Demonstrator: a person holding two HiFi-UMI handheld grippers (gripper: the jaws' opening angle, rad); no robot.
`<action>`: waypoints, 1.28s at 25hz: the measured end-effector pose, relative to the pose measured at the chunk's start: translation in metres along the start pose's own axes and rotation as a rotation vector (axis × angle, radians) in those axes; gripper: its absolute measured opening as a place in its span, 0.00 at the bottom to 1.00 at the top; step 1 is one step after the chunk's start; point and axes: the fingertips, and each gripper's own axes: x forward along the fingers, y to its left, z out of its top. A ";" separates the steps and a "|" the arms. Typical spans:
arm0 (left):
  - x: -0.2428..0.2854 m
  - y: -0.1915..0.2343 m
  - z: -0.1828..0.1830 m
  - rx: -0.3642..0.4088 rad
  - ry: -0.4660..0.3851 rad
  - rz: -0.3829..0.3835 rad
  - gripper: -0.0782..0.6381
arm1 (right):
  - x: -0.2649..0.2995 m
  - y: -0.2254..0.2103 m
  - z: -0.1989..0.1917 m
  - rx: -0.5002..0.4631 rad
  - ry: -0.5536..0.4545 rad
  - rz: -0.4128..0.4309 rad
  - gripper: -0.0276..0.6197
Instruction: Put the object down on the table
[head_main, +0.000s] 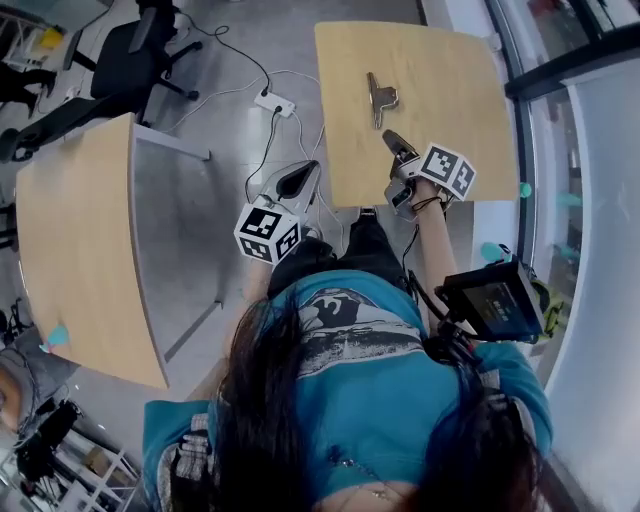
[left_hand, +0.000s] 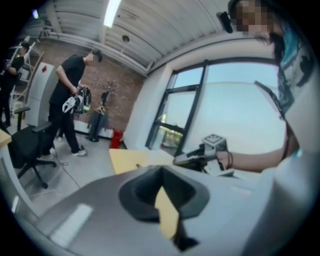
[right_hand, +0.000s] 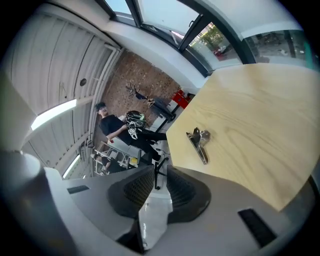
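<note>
One clip lies on the partly cut-off table.

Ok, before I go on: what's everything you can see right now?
metal clip: one, silver-grey, lying flat on the far table, clear of both grippers
far table: one, light wood, ahead of the person
side table: one, light wood, at the person's left
office chair: one, black, on the floor beyond the side table
power strip: one, white, on the floor with cables, between the tables
screen device: one, black, by the person's right arm
bystanders: at least two, dark clothes, far across the room
left gripper: grey, fingers together, empty, over the floor
right gripper: grey, fingers apart, empty, over the far table's near edge
</note>
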 end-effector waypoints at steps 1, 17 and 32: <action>-0.003 -0.003 -0.001 0.012 0.008 -0.036 0.11 | -0.009 0.005 -0.008 0.010 -0.025 0.002 0.17; -0.029 -0.048 -0.036 -0.006 0.059 -0.292 0.11 | -0.085 0.042 -0.118 0.047 -0.129 -0.051 0.10; -0.045 -0.122 -0.057 -0.039 0.000 -0.145 0.11 | -0.153 0.024 -0.145 -0.094 0.010 0.014 0.09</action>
